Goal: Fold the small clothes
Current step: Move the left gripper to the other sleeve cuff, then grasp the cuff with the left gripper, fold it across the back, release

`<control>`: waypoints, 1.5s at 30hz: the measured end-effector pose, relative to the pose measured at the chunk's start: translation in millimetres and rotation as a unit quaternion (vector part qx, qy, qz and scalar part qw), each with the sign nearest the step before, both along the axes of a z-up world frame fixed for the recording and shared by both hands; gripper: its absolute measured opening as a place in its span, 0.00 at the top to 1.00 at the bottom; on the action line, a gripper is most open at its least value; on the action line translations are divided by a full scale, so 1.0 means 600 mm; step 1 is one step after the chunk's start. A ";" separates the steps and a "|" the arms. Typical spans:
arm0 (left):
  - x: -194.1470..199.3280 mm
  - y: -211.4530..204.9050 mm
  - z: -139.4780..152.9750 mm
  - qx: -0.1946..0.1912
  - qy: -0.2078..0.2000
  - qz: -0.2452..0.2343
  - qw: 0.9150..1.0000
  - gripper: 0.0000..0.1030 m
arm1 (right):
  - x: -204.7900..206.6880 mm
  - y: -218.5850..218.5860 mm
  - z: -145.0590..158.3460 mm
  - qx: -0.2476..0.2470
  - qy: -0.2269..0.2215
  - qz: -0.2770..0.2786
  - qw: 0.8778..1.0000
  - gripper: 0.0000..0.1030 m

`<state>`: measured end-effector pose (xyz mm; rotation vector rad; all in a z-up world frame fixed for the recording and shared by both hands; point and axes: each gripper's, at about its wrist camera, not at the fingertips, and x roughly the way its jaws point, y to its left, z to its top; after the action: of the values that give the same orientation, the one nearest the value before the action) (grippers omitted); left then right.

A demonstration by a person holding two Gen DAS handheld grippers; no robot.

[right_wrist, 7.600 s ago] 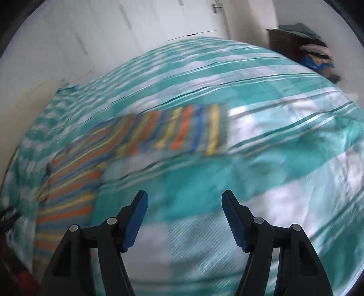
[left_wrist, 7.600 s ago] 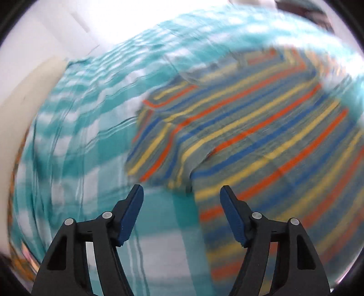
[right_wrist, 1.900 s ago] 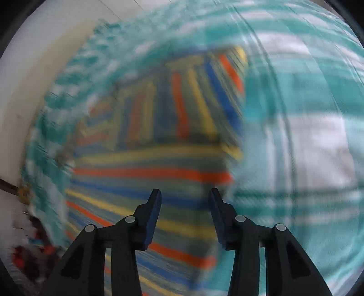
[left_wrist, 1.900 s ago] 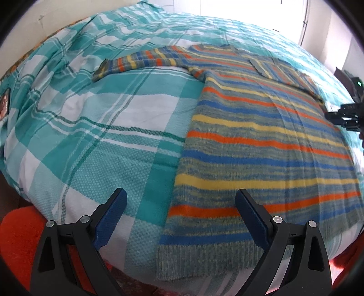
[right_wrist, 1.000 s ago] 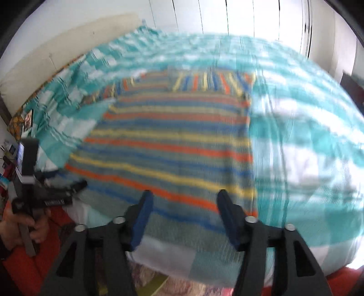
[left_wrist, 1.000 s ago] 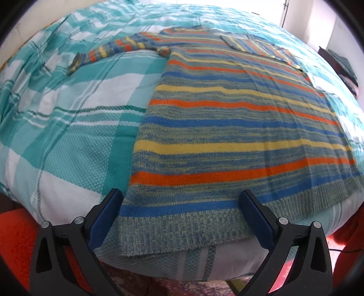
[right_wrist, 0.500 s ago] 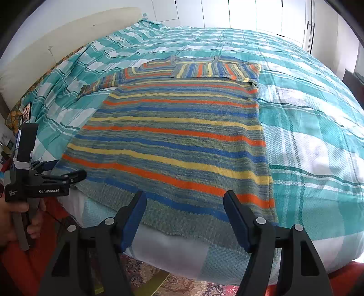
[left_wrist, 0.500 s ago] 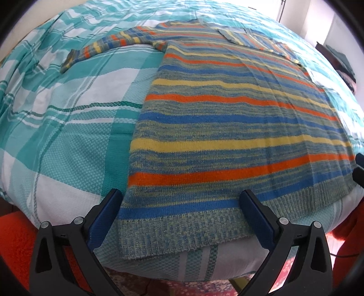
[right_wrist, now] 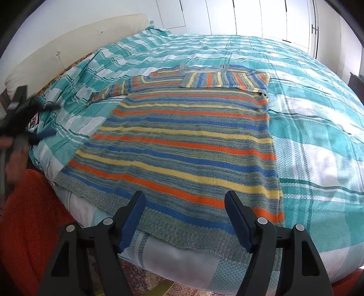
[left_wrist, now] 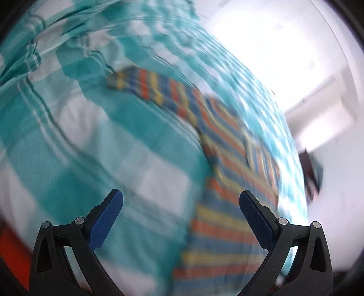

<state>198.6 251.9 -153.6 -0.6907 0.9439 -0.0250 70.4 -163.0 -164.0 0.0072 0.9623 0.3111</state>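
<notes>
A bed fills both views, covered with a teal and white checked bedspread [right_wrist: 318,141]. Behind it, at the upper left of the right wrist view, stands a cream headboard [right_wrist: 75,43], and white closet doors [right_wrist: 250,16] run along the top of the frame.

The striped sweater [right_wrist: 186,141] lies flat on the bedspread in the middle of this view, with its hem near the lower edge of the bed. One sleeve [right_wrist: 225,78] is folded across the chest at the top of the garment. The other sleeve [right_wrist: 113,90] stretches out toward the upper left.

The right gripper [right_wrist: 184,209] is at the bottom center of its view, just above the hem. Its two blue fingers stand apart and hold nothing.

The left wrist view is strongly blurred. The left gripper [left_wrist: 180,209] is at the bottom of that frame with its fingers wide apart and nothing between them. It hangs over the bedspread [left_wrist: 91,148], and the outstretched sleeve [left_wrist: 147,85] runs from the upper middle down to the right. In the right wrist view the same gripper [right_wrist: 34,120] appears at the left edge, blurred, in a hand.
</notes>
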 end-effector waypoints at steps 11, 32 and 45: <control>0.202 0.091 -0.098 0.046 0.070 0.061 0.995 0.09 | 0.019 -0.004 -0.016 0.009 0.017 -0.006 1.000 0.30; 0.307 0.209 -0.066 0.096 0.079 0.063 0.990 0.11 | 0.034 0.004 -0.046 0.021 0.052 -0.009 0.998 0.27; 0.297 0.147 -0.065 0.030 0.024 0.163 0.986 0.97 | 0.024 0.007 -0.042 0.032 0.047 -0.004 0.998 0.24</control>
<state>376.5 339.8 -192.4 -0.7857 0.8640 0.3094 84.6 -159.0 -189.4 0.0857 1.0439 0.3368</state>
